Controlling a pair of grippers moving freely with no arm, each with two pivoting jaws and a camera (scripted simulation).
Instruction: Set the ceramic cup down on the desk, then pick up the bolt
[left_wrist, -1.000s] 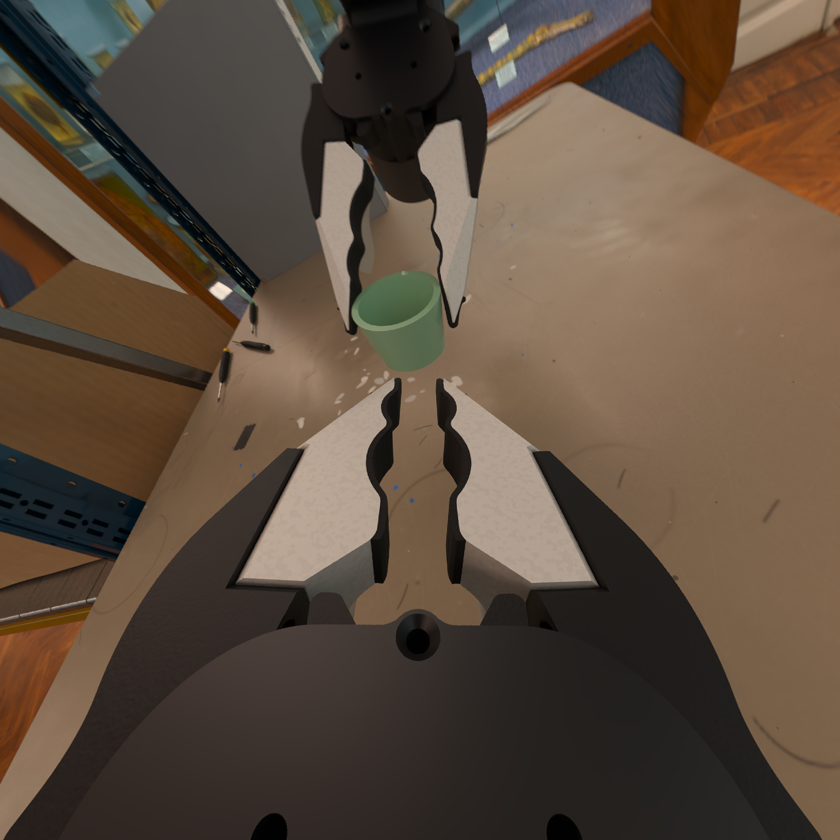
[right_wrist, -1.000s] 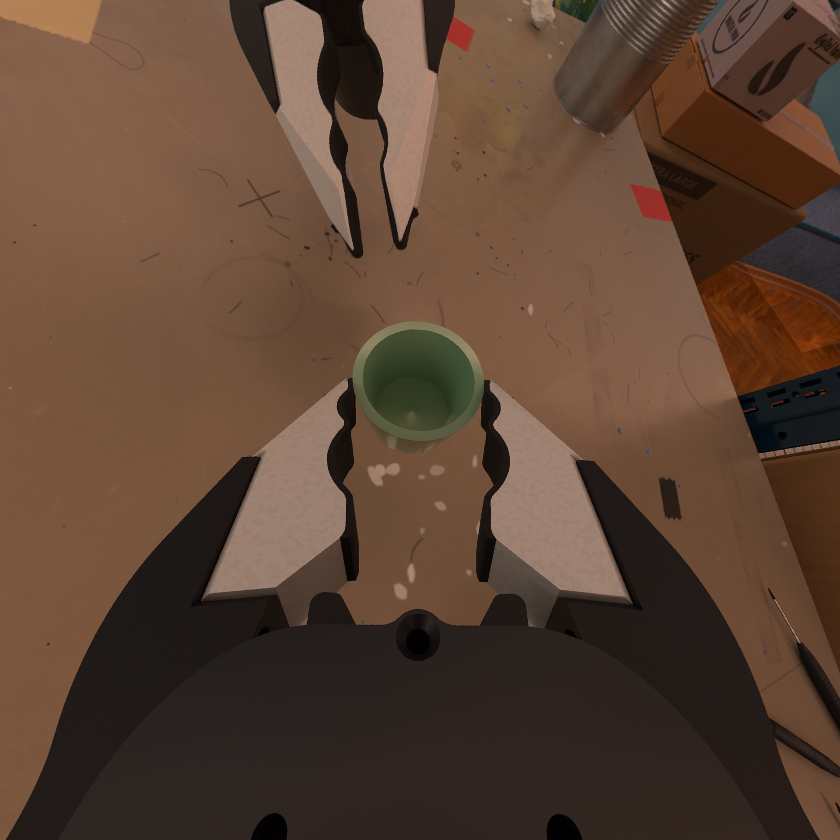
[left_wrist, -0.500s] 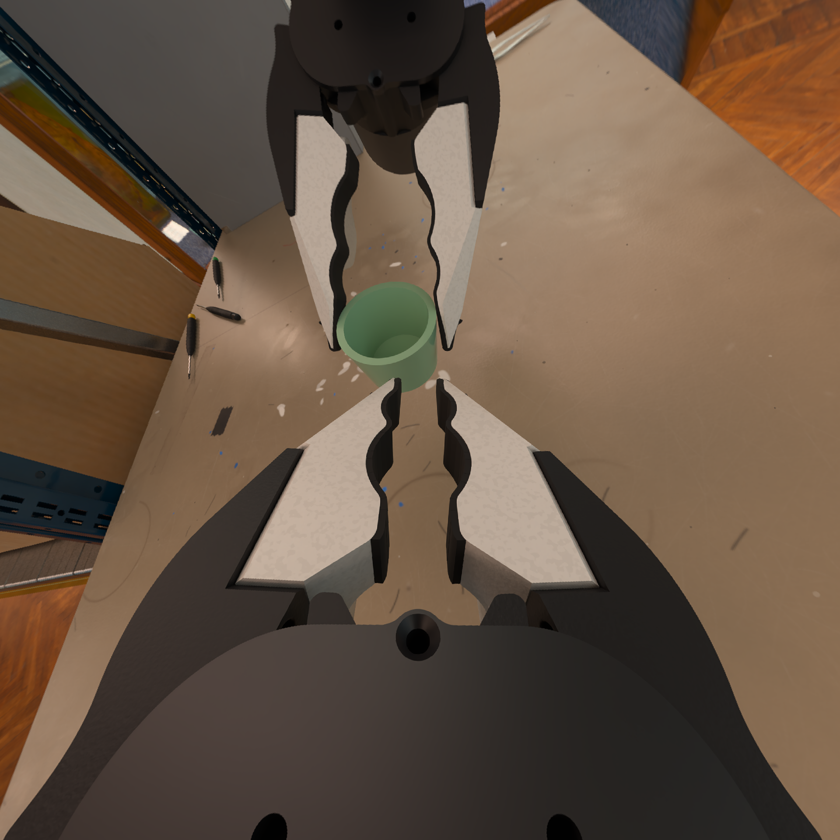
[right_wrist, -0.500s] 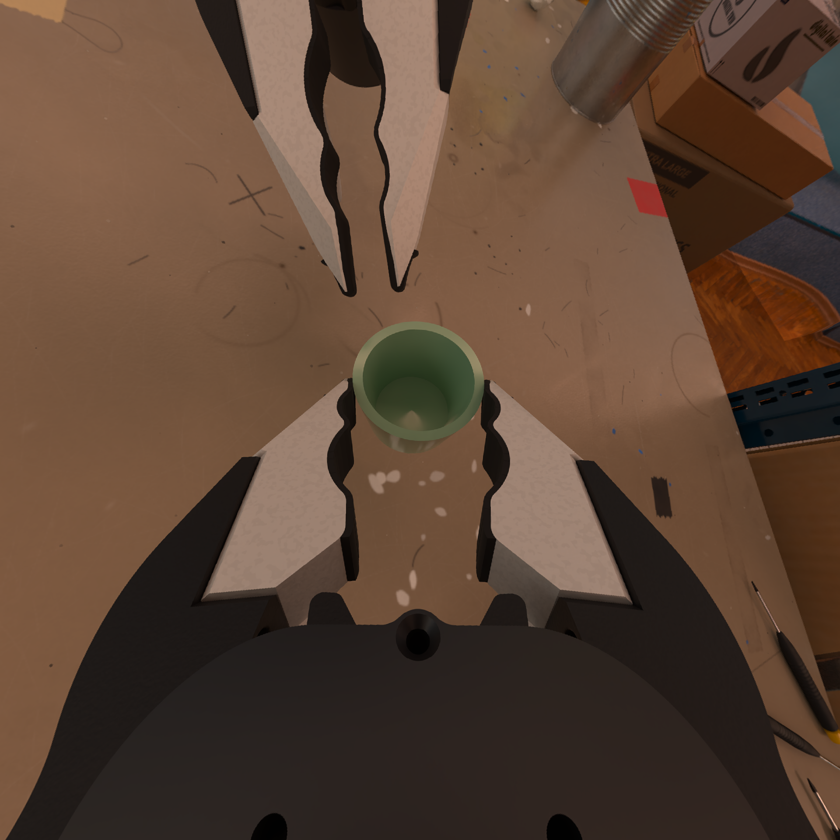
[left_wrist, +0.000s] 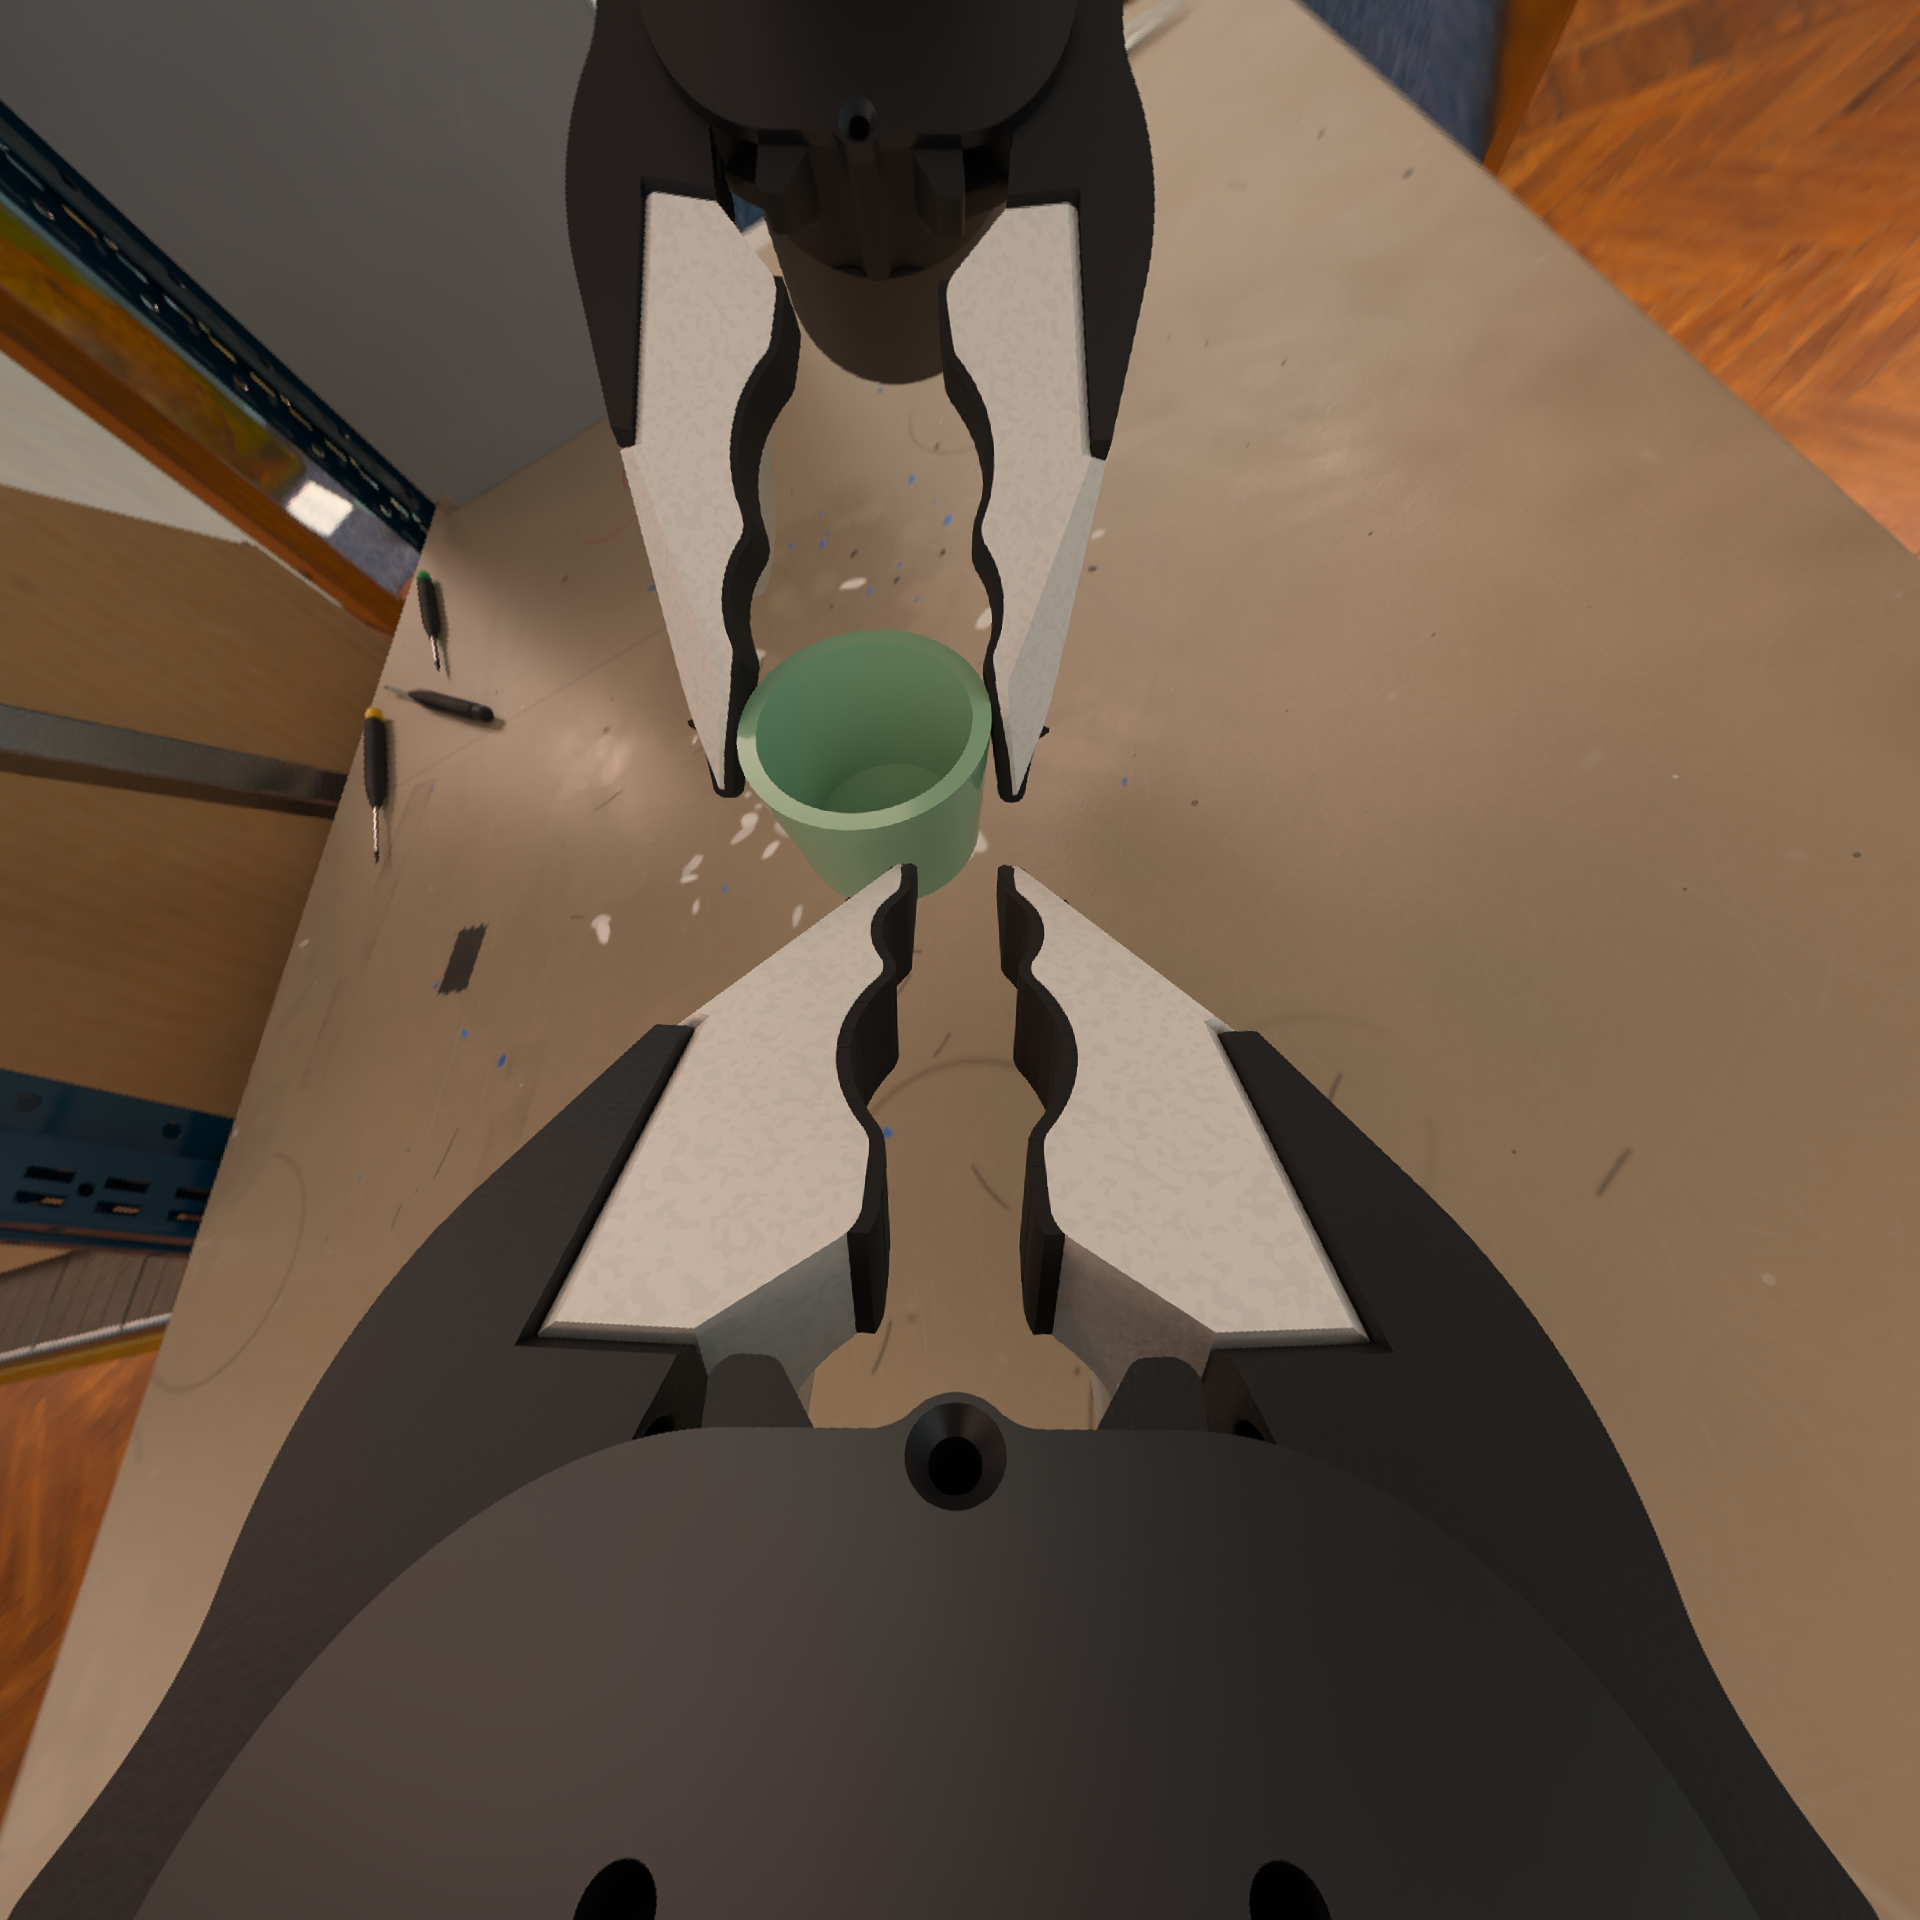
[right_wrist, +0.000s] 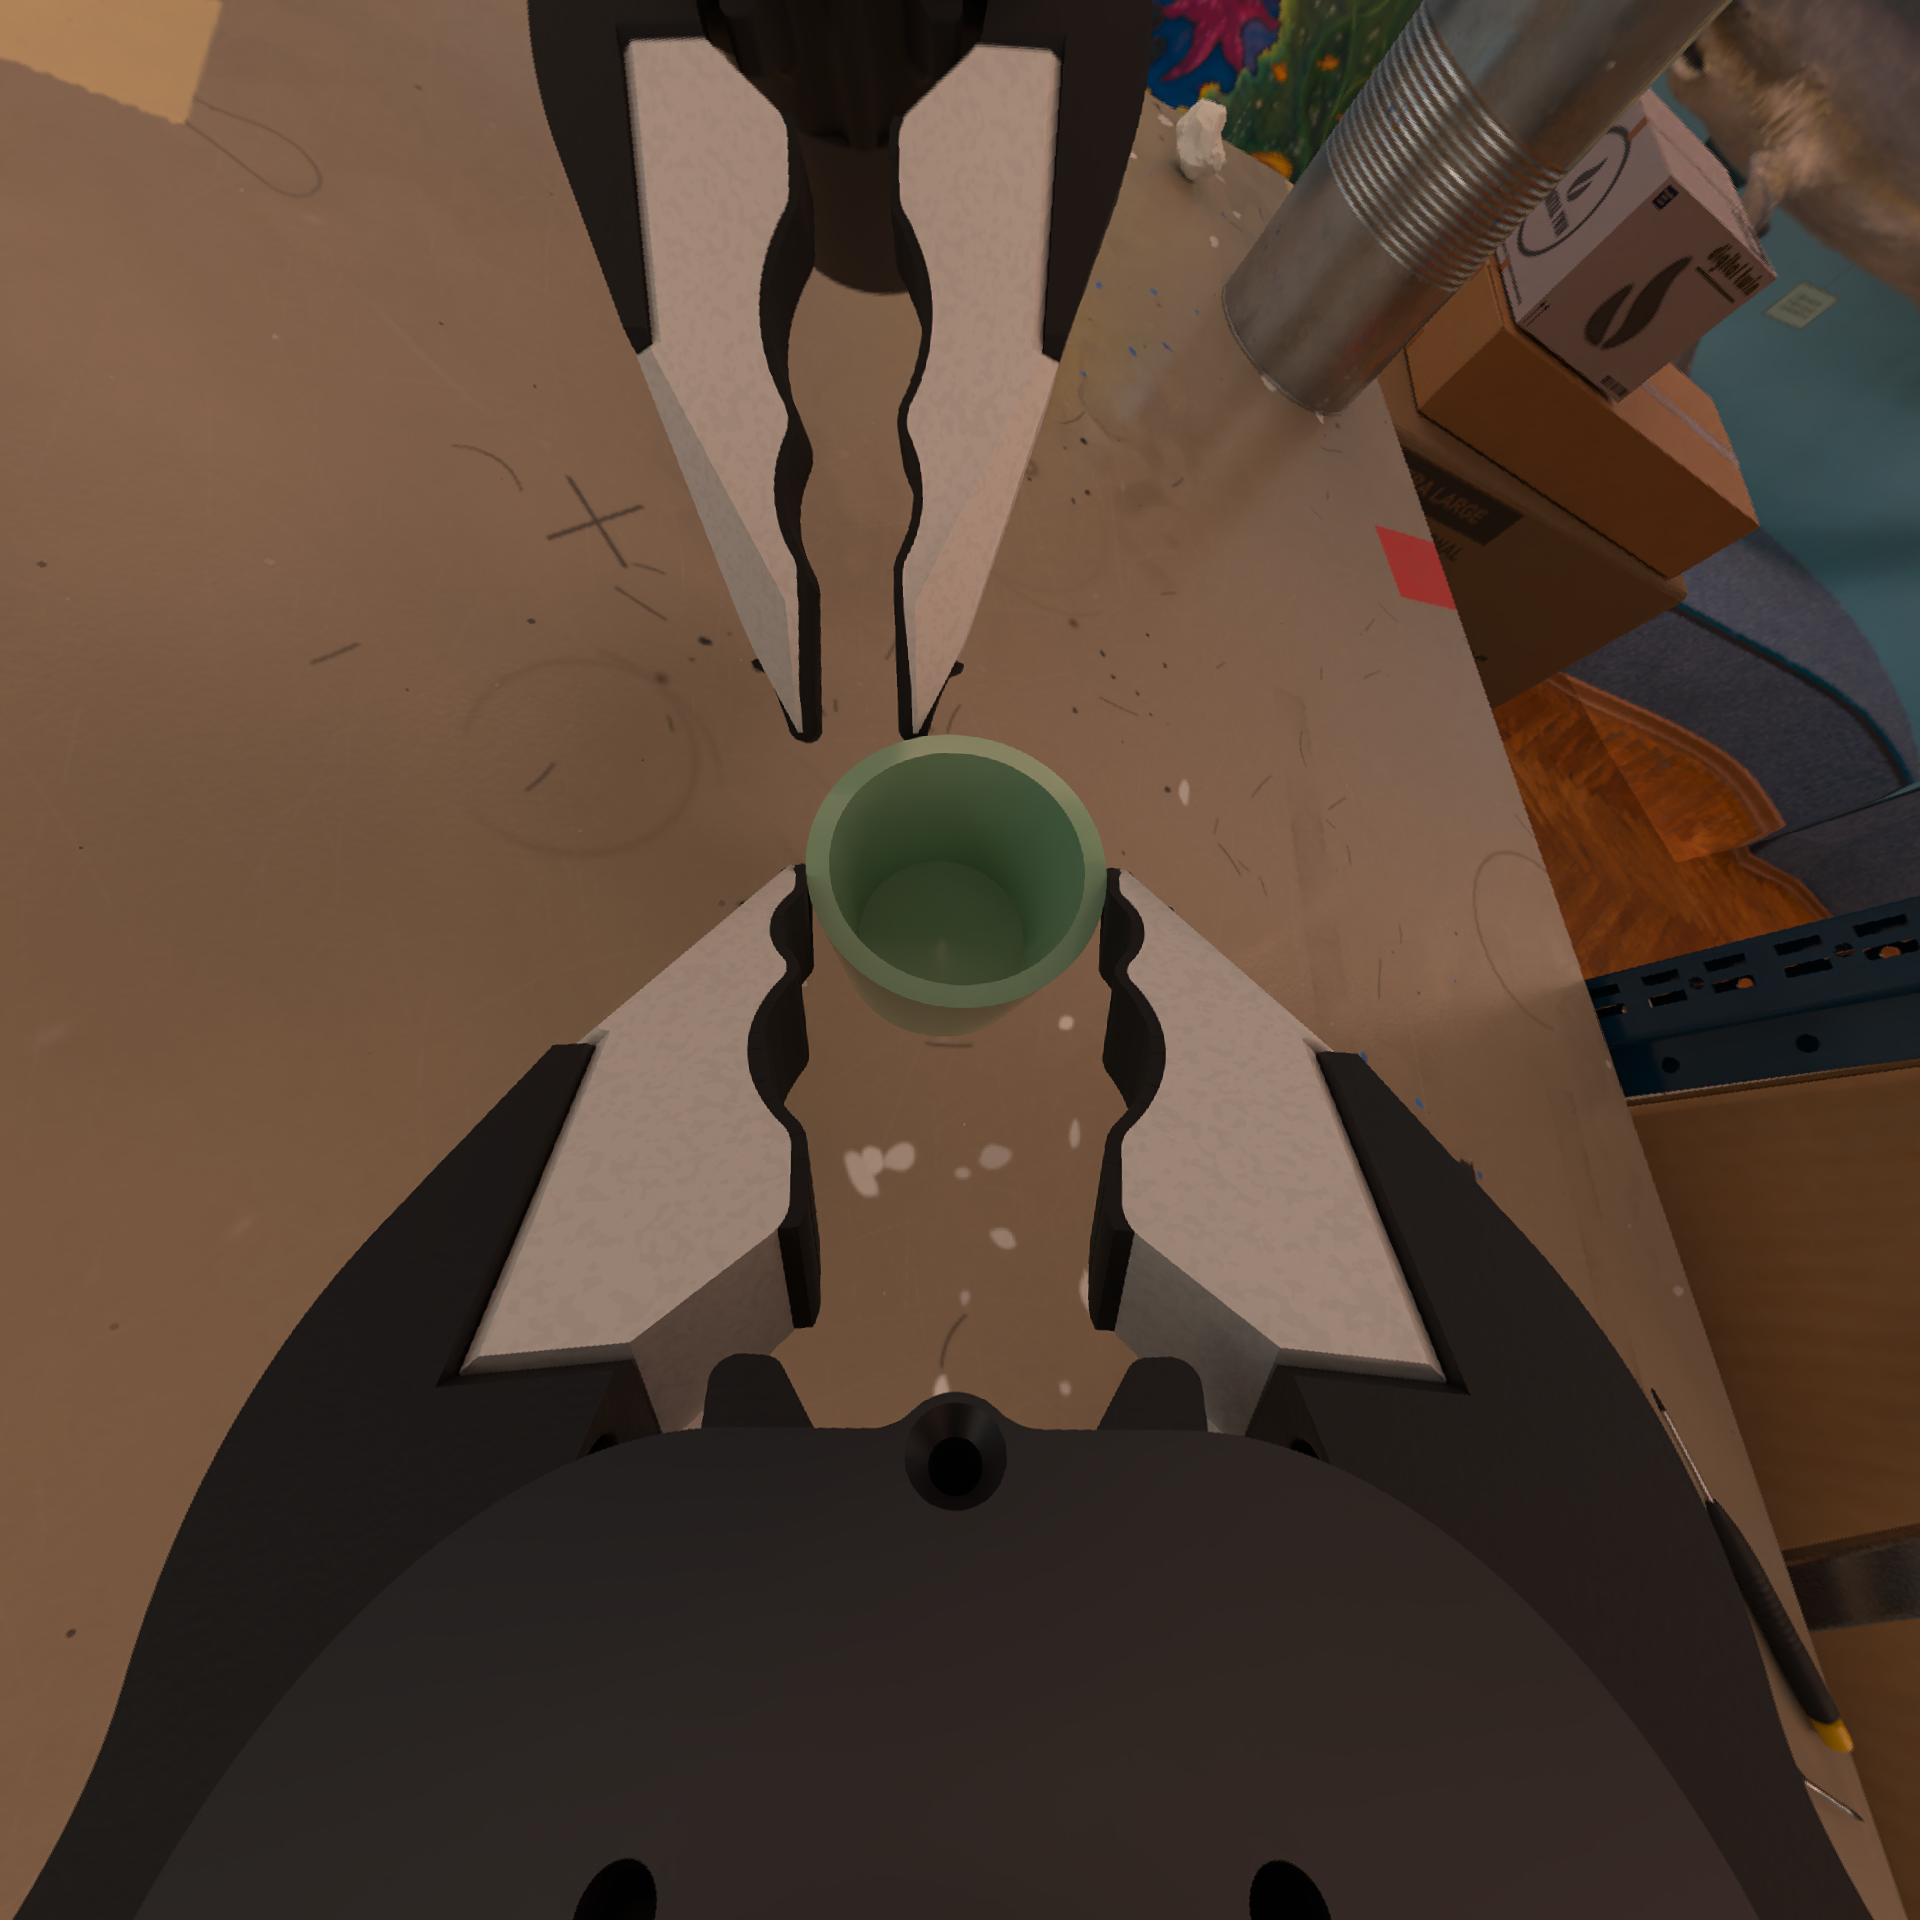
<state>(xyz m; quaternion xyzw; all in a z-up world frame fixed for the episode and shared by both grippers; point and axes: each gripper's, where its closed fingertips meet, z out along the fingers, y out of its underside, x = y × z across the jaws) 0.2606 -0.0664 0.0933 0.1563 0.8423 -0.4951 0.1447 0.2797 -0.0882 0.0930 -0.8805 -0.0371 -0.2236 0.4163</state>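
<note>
A green ceramic cup (right_wrist: 956, 894) stands upright between the fingertips of my right gripper (right_wrist: 954, 883), which is shut on its sides just under the rim. The cup hangs very close to the tan desk (right_wrist: 312, 935); I cannot tell if it touches. In the left wrist view the cup (left_wrist: 862, 769) and right gripper (left_wrist: 871, 790) face me. My left gripper (left_wrist: 956, 878) is empty, its jaws a narrow gap apart, tips right in front of the cup; it also shows in the right wrist view (right_wrist: 857, 732). A silver threaded metal cylinder (right_wrist: 1382, 208), possibly the bolt, stands at the far right.
Small screwdrivers (left_wrist: 376, 769) lie by the desk's left edge, another (right_wrist: 1766, 1631) lies near the right edge. Cardboard boxes (right_wrist: 1579, 447) and a blue rack (right_wrist: 1766, 997) sit beyond the desk. A grey panel (left_wrist: 312, 208) rises behind the right gripper.
The two grippers have drawn closer together, tip to tip. The right gripper has carried the cup lower towards the desk, still gripped. The left jaws have kept the same narrow gap.
</note>
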